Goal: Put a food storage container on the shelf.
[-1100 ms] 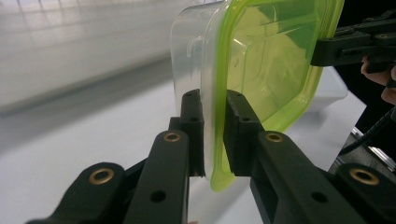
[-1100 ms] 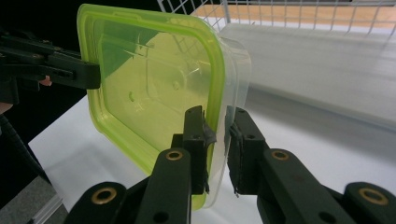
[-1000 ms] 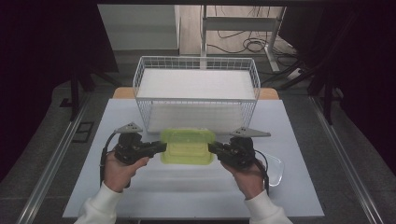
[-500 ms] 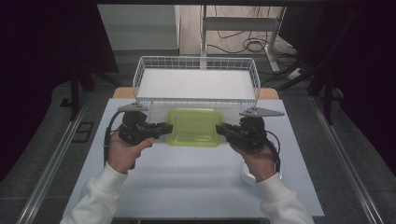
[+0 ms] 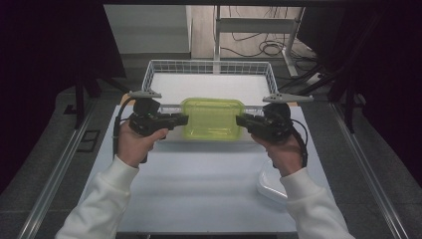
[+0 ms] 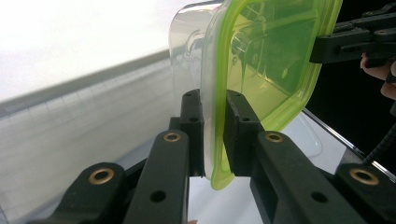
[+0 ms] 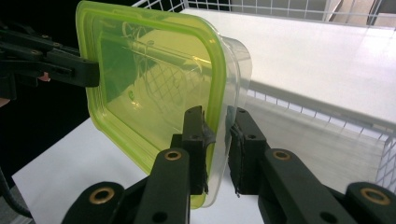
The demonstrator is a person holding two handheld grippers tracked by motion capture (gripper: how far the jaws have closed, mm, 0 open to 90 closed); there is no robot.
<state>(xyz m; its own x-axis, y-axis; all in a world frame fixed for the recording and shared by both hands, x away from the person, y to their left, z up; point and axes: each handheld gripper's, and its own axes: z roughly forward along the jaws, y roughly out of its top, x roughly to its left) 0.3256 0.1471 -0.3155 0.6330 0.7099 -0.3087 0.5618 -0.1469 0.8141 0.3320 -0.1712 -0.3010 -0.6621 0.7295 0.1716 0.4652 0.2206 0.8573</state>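
Observation:
A clear food container with a green lid point(image 5: 212, 118) hangs in the air between both grippers, just in front of the white wire basket point(image 5: 149, 79). My left gripper point(image 5: 183, 120) is shut on the container's left rim point(image 6: 215, 140), with the lid edge pinched between its pads. At the opposite end my right gripper point(image 5: 241, 120) is shut on the right rim point(image 7: 215, 140). In the left gripper view the right gripper's jaws point(image 6: 345, 42) show at the container's far edge. The left gripper's jaws point(image 7: 51, 60) show likewise in the right gripper view.
The wire basket stands at the back of the white table point(image 5: 209, 189), and its white floor point(image 5: 209, 89) is bare. A clear lid or dish point(image 5: 271, 186) lies on the table beside the person's right forearm. Dark floor and metal rails flank the table.
Both hands have lifted the container off the table and carried it away from the person, up to the basket's front wall. Both grips stay the same.

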